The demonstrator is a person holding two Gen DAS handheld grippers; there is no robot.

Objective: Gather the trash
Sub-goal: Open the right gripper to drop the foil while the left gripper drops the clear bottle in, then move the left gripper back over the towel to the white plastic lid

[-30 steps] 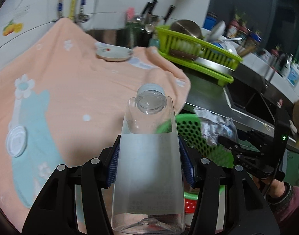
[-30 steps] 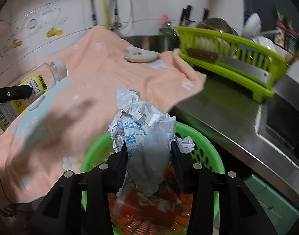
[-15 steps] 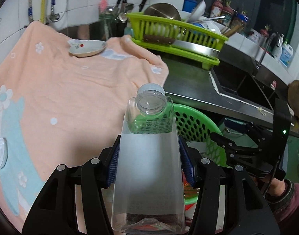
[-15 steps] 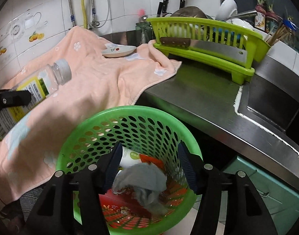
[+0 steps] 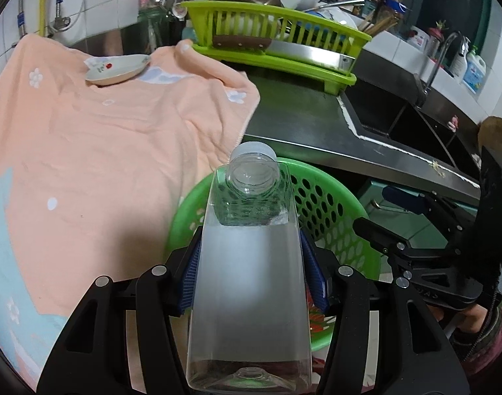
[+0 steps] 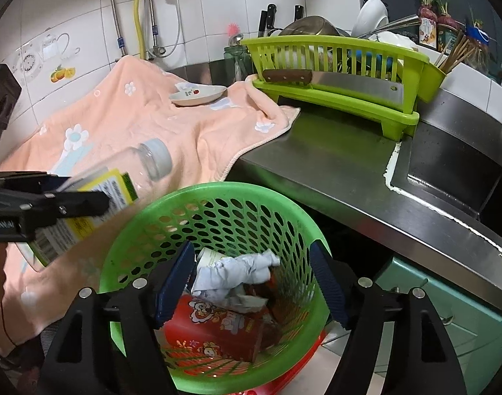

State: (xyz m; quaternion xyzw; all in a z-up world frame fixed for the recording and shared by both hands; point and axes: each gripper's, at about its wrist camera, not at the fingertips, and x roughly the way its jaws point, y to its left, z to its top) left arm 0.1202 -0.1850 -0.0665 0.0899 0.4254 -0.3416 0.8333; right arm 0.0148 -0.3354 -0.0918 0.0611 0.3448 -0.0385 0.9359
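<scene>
My left gripper (image 5: 251, 276) is shut on a clear plastic bottle (image 5: 247, 279) with a grey cap and a yellow label; it also shows in the right wrist view (image 6: 96, 197). It hangs at the near left rim of the green perforated trash basket (image 5: 333, 204). My right gripper (image 6: 251, 283) is open and empty above the basket (image 6: 218, 204). Inside the basket lie crumpled paper (image 6: 238, 273) and a red carton (image 6: 218, 326). The right gripper shows in the left wrist view (image 5: 399, 250), to the right of the basket.
A peach towel (image 5: 103, 151) covers the counter on the left, with a small dish (image 5: 116, 70) on it. A green dish rack (image 6: 333, 75) with a cleaver stands behind. The steel counter edge (image 6: 349, 184) and sink (image 6: 455, 164) lie to the right.
My right gripper opened and dropped the crumpled paper into the basket. My left gripper carried the bottle right, from over the towel to the basket's rim.
</scene>
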